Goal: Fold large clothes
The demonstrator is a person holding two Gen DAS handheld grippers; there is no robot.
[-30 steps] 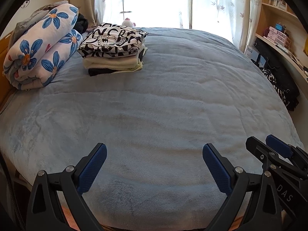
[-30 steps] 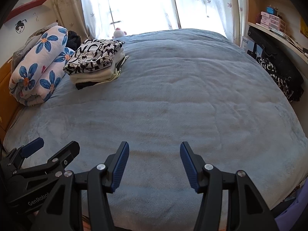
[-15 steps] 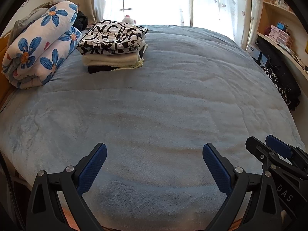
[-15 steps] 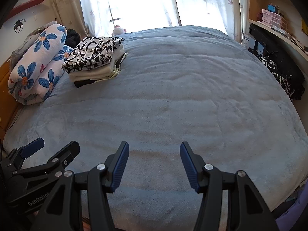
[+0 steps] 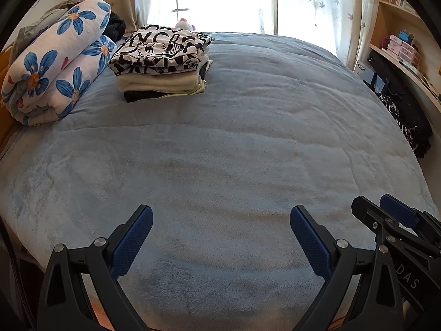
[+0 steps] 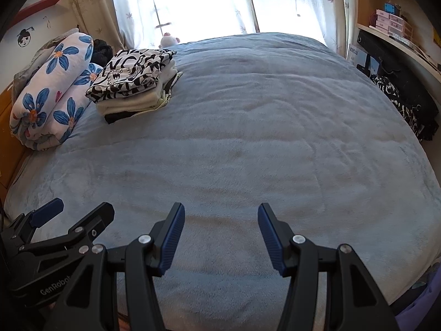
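A stack of folded clothes [image 5: 162, 63] lies at the far left of the blue-covered bed [image 5: 234, 143], with a black-and-white printed garment on top, a cream one and a black one under it. It also shows in the right wrist view [image 6: 132, 82]. My left gripper [image 5: 220, 218] is open and empty above the bed's near edge. My right gripper [image 6: 219, 215] is open and empty beside it, also over the near edge. Each gripper shows at the side of the other's view. No garment lies between or near the fingers.
A rolled floral quilt [image 5: 55, 69] lies at the bed's left edge beside the stack. A small plush toy [image 5: 184, 23] sits at the far edge by the curtained window. Dark bags and patterned cloth [image 5: 399, 104] and shelves stand along the right side.
Both grippers have moved slightly forward and tilted down over the bed; the stack and quilt sit a little lower and nearer in view. Both stay open.
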